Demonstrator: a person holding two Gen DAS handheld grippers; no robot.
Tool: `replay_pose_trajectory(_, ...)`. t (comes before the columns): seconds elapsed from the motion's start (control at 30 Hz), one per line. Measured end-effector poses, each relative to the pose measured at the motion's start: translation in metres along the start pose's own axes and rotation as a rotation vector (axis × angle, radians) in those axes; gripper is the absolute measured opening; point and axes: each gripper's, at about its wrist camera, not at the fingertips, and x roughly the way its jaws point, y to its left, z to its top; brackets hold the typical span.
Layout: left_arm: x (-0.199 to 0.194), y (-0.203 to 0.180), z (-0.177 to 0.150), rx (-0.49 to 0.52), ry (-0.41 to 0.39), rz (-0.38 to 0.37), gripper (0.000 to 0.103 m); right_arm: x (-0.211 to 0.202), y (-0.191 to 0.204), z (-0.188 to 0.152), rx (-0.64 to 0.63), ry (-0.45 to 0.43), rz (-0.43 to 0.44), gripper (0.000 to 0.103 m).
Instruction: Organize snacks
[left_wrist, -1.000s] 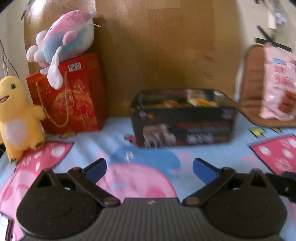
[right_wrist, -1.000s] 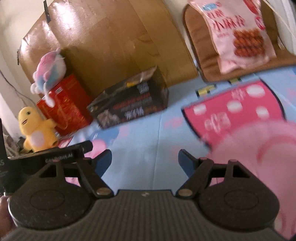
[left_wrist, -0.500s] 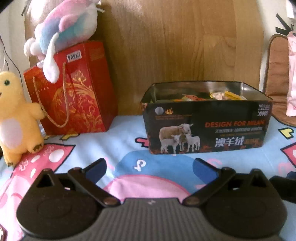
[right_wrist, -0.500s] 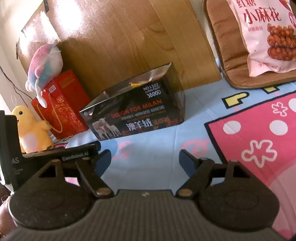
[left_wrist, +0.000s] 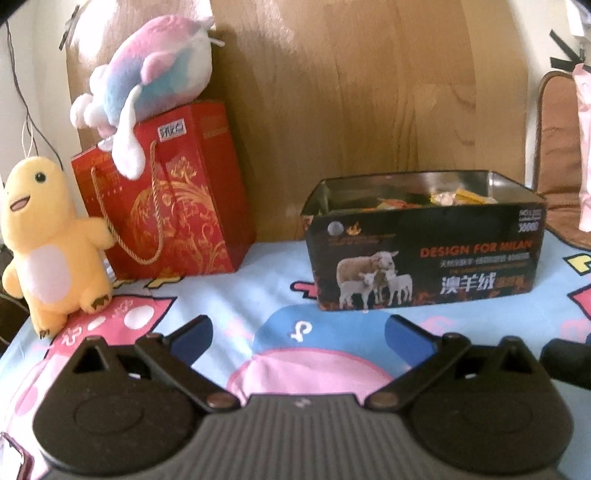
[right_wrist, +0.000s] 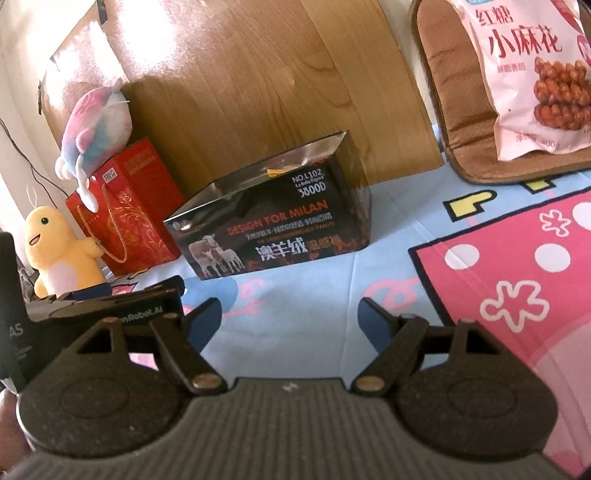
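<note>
Cartoon-print cloth in pale blue and pink (left_wrist: 236, 295) covers the surface I'm working over; a wood-grain board (left_wrist: 351, 110) leans up behind it as a backdrop.

Black rectangular tin with sheep artwork (left_wrist: 424, 266) sits lid off near the board, front face toward me. Some wrapped snacks (left_wrist: 456, 197) already show above its rim, so I read it as the collection bin.

Pink plastic bag of fried dough twists (right_wrist: 532, 77) lies propped on a brown padded cushion (right_wrist: 454, 110), well apart from the tin, to its right. Likely the next item to bring over; soft and crinkly, so it will probably deform under a pinch.

Left gripper (left_wrist: 295, 332): jaws spread, nothing between them, hovering just in front of the tin. Right gripper (right_wrist: 290, 314): also spread and empty, low over the cloth, aimed between tin and bag.

Clutter at left, not task-related: red paper gift bag with gold cord handles (left_wrist: 166, 206), pastel plush toy (left_wrist: 155, 77) on top of it, yellow plush duck (left_wrist: 48, 236) standing beside it.
</note>
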Motion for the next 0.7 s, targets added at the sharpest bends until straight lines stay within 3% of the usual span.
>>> replay_pose_trajectory(0.17, 0.0074, 0.0042, -0.0024, -0.03, 0.06, -0.006, 0.103, 0.0004, 0.0005, 0.0004, -0.01, -0.005, -0.002, 0.083)
replay_pose_trajectory(0.7, 0.0046, 0.0032, -0.0019, -0.021, 0.04, 0.009, 0.103, 0.0006, 0.0018, 0.0004, -0.017, -0.003, 0.001, 0.083)
